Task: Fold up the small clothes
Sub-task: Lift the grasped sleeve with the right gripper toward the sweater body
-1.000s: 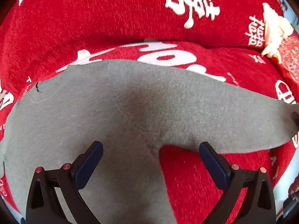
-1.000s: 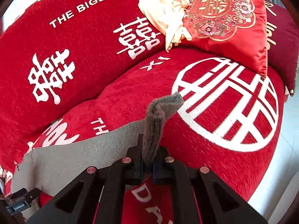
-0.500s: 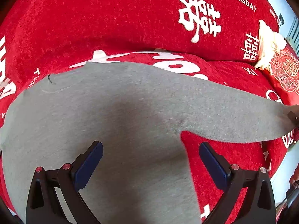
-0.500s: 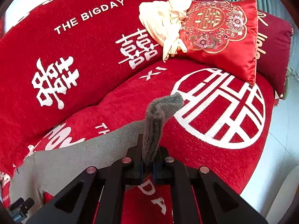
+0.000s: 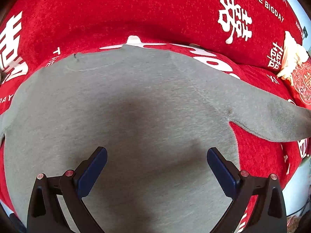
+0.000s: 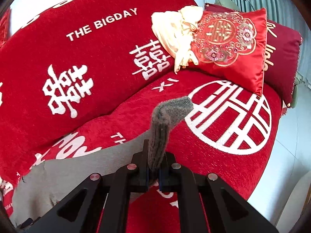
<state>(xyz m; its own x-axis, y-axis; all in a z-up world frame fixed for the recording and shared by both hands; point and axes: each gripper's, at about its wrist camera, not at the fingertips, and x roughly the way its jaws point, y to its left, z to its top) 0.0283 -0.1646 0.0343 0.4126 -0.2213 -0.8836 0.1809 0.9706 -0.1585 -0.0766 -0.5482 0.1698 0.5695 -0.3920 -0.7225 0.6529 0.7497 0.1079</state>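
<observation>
Right hand-held gripper [image 6: 155,172] pinches the sleeve [image 6: 165,124] of a grey top [image 5: 136,116] stretching leftward under the spread left hand-held gripper [image 5: 156,161]

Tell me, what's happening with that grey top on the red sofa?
A person is folding a grey sweater spread on the red sofa cover. The right gripper is shut on the sleeve cuff, holding it off the cushion. The left gripper hovers open above the sweater's body, touching nothing.
</observation>
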